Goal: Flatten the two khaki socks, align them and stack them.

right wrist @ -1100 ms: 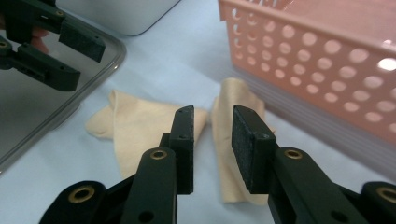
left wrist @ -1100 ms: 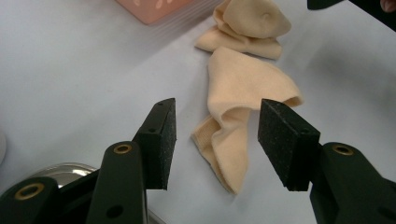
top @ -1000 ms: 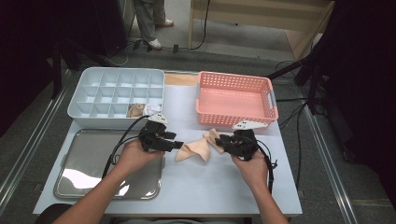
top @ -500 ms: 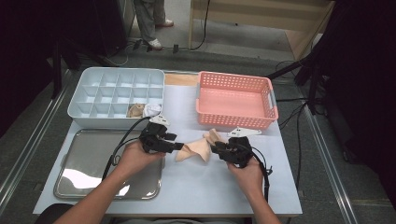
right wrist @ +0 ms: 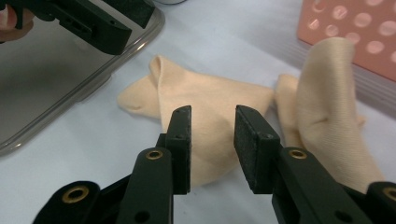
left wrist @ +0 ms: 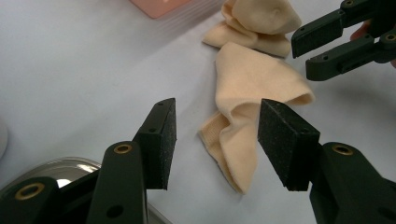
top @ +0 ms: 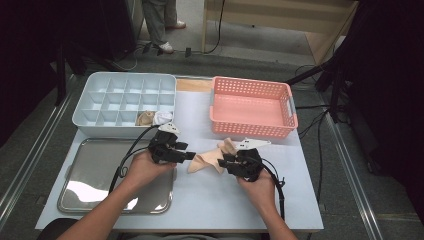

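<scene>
We judge the sock [left wrist: 247, 88] light, limp and unslippery; left gripper [left wrist: 215, 140] gapes at its cuff, right gripper [right wrist: 212, 140], jaws just opening, straddles its middle without pinching, best grabbed at a fold.

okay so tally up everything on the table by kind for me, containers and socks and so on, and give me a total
Peach socks loose on the table: 2
Rolled socks, one beige and one white, in the divided box: 2
Pale blue divided box: 1
Pink basket: 1
Metal tray: 1
Total: 7
</scene>
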The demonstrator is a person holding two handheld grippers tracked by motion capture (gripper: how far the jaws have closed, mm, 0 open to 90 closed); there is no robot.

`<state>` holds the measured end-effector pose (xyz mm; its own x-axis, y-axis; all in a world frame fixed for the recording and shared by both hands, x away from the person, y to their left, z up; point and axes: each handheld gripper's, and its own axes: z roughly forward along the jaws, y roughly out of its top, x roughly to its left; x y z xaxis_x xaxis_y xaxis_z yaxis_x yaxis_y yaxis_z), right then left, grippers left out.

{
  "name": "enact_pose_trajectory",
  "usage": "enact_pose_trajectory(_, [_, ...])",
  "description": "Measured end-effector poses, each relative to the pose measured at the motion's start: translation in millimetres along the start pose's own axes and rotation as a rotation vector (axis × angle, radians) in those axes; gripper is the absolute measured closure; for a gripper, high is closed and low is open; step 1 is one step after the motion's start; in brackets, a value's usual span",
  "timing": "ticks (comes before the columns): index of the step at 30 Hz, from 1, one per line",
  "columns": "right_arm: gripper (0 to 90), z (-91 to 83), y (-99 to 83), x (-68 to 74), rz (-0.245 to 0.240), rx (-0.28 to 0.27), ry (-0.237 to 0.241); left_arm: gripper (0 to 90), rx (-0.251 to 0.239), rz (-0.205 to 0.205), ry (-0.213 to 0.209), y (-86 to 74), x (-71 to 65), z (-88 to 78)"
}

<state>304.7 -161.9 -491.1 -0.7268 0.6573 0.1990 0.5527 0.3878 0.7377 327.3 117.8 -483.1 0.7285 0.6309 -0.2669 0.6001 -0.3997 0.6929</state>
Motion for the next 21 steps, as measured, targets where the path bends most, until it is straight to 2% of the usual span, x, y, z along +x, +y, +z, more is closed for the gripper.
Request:
enact_pose_trajectory(5, [63.2,6.7,-1.7,4.3,-0.012,0.006,0.012,48.4,0.013,-0.004,-0.004,-1.8,0.2,5.8])
enact_pose_trajectory(7, [58.3,8.8,-2.4,5.7,-0.005,0.003,0.01,48.4,0.024,-0.004,0.0,-2.6,0.9,7.9])
enact_pose_trajectory(8, [58.4,9.7,-2.8,7.8,0.008,0.006,0.018,48.4,0.023,-0.007,-0.003,-2.9,1.2,8.3])
enact_pose_trajectory(13, [55.3,9.3,-2.6,16.0,-0.007,-0.007,0.019,48.6,0.029,-0.009,0.001,-4.6,1.0,9.2])
enact_pose_trajectory(16, [54.5,6.2,-2.5,19.3,0.016,-0.016,0.038,48.6,0.024,-0.009,0.007,-4.7,1.0,7.7])
enact_pose_trajectory(21, [52.8,9.5,-6.8,21.3,0.004,-0.012,0.005,48.6,0.021,-0.012,0.01,-5.6,2.1,6.2])
